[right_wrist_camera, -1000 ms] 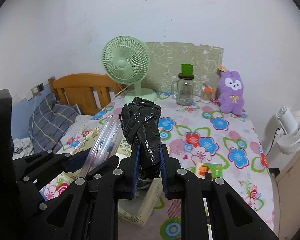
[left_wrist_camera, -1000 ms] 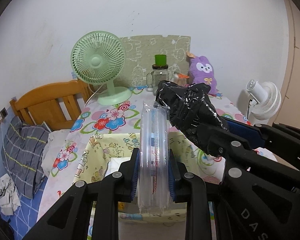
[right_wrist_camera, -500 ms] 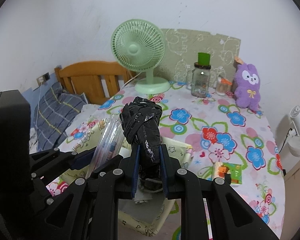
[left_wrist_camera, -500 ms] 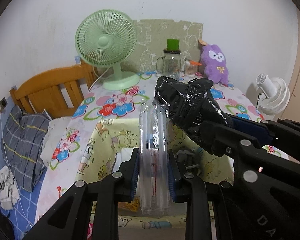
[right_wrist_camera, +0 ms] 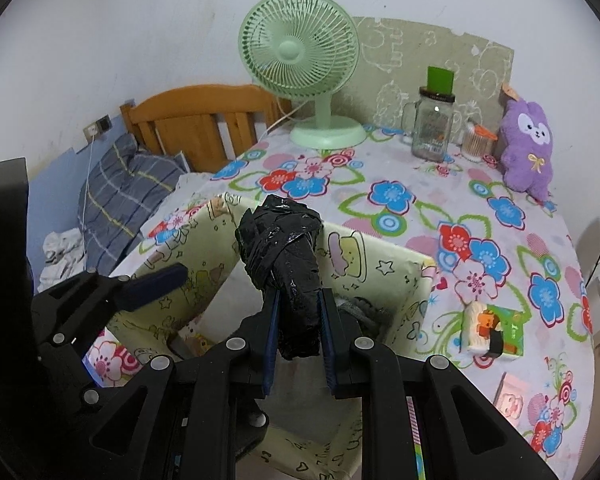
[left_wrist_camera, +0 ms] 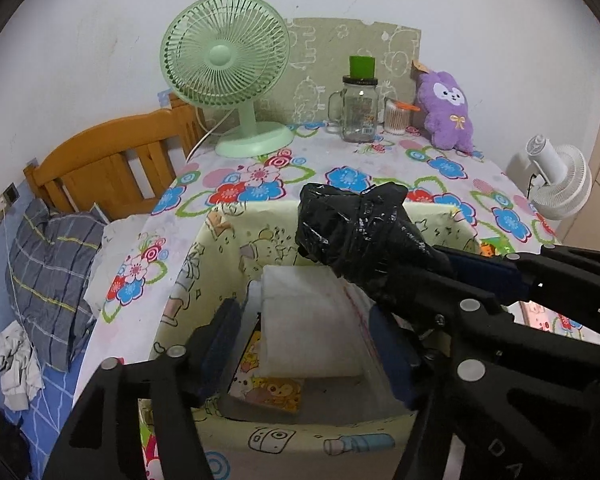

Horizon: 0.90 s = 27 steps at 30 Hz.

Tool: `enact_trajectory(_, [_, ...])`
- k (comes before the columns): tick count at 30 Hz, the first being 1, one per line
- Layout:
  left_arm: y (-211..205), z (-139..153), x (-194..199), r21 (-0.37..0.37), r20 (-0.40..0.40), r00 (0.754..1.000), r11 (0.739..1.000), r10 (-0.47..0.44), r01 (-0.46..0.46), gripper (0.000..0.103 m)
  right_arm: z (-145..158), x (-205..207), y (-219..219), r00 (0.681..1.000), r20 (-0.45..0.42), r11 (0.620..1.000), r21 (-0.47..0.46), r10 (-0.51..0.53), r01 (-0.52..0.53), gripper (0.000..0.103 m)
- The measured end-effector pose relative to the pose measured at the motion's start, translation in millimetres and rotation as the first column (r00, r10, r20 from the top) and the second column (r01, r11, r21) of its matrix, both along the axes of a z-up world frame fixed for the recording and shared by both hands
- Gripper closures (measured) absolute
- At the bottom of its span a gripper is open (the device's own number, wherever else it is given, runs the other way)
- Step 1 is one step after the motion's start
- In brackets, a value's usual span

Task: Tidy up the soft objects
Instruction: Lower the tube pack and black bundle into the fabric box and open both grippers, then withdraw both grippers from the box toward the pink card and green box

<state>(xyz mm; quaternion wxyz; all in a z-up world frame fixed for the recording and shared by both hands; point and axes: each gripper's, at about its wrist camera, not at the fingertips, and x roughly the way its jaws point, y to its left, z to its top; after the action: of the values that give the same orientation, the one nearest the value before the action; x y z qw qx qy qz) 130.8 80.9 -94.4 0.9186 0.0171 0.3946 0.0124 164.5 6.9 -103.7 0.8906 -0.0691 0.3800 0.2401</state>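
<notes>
A yellow cartoon-print fabric bin (left_wrist_camera: 220, 240) stands on the flowered table; it also shows in the right wrist view (right_wrist_camera: 380, 268). My left gripper (left_wrist_camera: 304, 344) is open and empty over the bin, above a white packet (left_wrist_camera: 308, 320) lying inside. My right gripper (right_wrist_camera: 298, 336) is shut on a black plastic-wrapped bundle (right_wrist_camera: 286, 256) and holds it over the bin; the bundle also shows in the left wrist view (left_wrist_camera: 352, 232). A purple plush toy (right_wrist_camera: 530, 148) sits at the table's far right.
A green desk fan (left_wrist_camera: 228, 68), a glass jar with a green lid (left_wrist_camera: 358, 100) and a cotton-swab tub (right_wrist_camera: 476, 142) stand at the back. A small colourful box (right_wrist_camera: 494, 332) lies right of the bin. A wooden bed head (left_wrist_camera: 112, 160) and pillow are on the left.
My left gripper has opened and let go of the clear plastic packet, which is no longer between its fingers. Both grippers have moved down and forward over the bin.
</notes>
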Motion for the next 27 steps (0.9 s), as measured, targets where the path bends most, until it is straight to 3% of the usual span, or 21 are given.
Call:
enact_trajectory(9, [2, -5, 0, 0.007, -0.027, 1.0, 1.0, 0.0, 0.0, 0.019, -6, 0, 0, 0.999, -0.033, 1.0, -0.017, -0.004, 0.004, 0.077])
enact_trajectory(11, [2, -5, -1, 0.004, -0.031, 1.0, 1.0, -0.002, 0.002, 0.018, -5, 0, -1, 1.0, -0.027, 1.0, -0.028, -0.01, 0.009, 0.071])
enact_trajectory(15, [1, -3, -4, -0.007, -0.027, 1.0, 1.0, -0.006, 0.006, 0.015, 0, -2, -7, 0.999, -0.007, 0.999, -0.026, -0.04, 0.04, 0.029])
enact_trajectory(27, [-9, 14, -14, -0.025, 0.01, 1.0, 1.0, -0.009, 0.009, 0.007, 17, -16, -24, 0.996, 0.053, 0.997, -0.006, -0.077, 0.077, 0.018])
